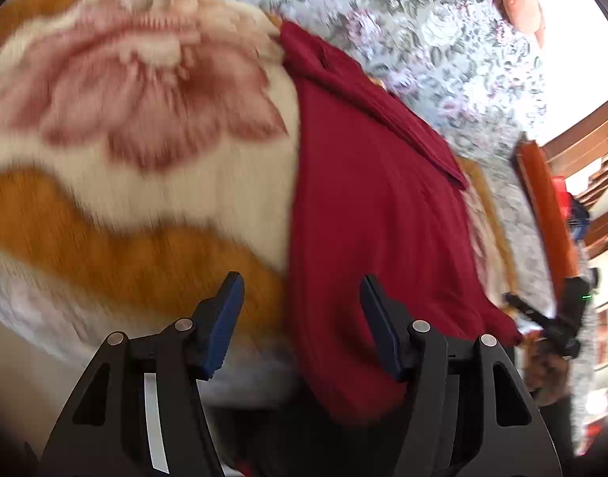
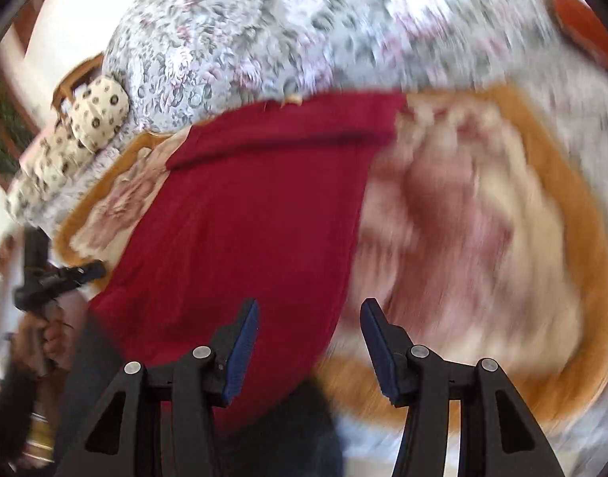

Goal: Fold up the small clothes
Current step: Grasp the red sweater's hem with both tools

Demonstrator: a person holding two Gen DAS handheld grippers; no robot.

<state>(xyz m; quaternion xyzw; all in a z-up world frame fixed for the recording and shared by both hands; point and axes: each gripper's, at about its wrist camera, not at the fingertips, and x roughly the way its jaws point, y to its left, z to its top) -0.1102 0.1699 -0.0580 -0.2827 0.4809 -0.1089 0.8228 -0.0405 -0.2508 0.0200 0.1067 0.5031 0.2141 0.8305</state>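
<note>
Bed (image 1: pixel 443 20), covered in a grey-and-pink floral spread, fills the upper part of both views; blurred in the right wrist view.

Blanket (image 1: pixel 125 139) on top of the spread: cream ground, large pink flower, orange border. Takes the left half of the left wrist frame and the right half of the right wrist frame (image 2: pixel 483 218). Heavy blur on it in both.

Red garment (image 1: pixel 363 198) lies spread on the blanket, flat, with a folded-over band along its far edge. Left wrist view: runs from upper centre down to lower centre-right. Right wrist view (image 2: pixel 244 218): centre-left, its near edge dropping out of sight at the bottom of the frame.

Spotted cream cushion (image 2: pixel 93 119) at middle left of the right wrist frame, on the bed's edge. Pink cushion (image 1: pixel 518 0) at upper right of the left wrist frame.

Left gripper (image 1: pixel 302 326): fingers (image 1: pixel 224 326) parted moderately, nothing between them; they hang above the line where garment meets blanket. Whether they touch cloth, cannot tell. It also appears at left edge of the right wrist frame, held by a hand (image 2: pixel 45 334).

Right gripper (image 2: pixel 310 351): fingers (image 2: pixel 377 353) parted about halfway, nothing gripped; they sit over the garment's right edge.
</note>
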